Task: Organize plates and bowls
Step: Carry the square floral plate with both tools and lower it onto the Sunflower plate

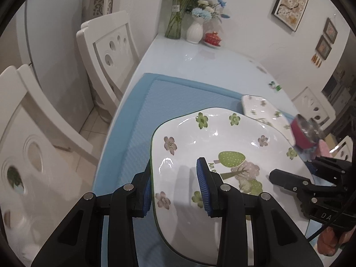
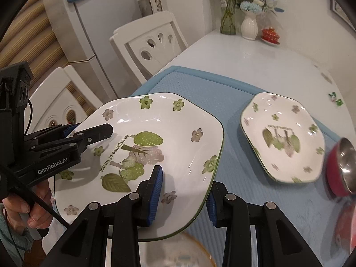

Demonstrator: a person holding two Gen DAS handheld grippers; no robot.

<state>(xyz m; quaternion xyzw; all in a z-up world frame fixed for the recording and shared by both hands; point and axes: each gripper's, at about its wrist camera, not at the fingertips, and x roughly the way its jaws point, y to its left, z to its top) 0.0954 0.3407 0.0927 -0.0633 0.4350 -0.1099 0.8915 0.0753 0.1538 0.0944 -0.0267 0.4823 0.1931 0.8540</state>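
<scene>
You held the large white squarish ceramic plate with green and mauve flowers and a forest print [image 2: 142, 146] tilted above the pale-blue textured mat [image 2: 213, 93] — the left gripper [image 1: 175, 184] straddled its rim at its 9 o'clock, blue pads spread on either side without clamping, while the right gripper [image 2: 184, 191] straddled the rim at its 5 o'clock in the same way. At its 3 o'clock a smaller matching flowered plate [image 2: 282, 135] lay flat on the mat — a red bowl with a steel lining [image 2: 340, 166] sat just beside that.
</scene>
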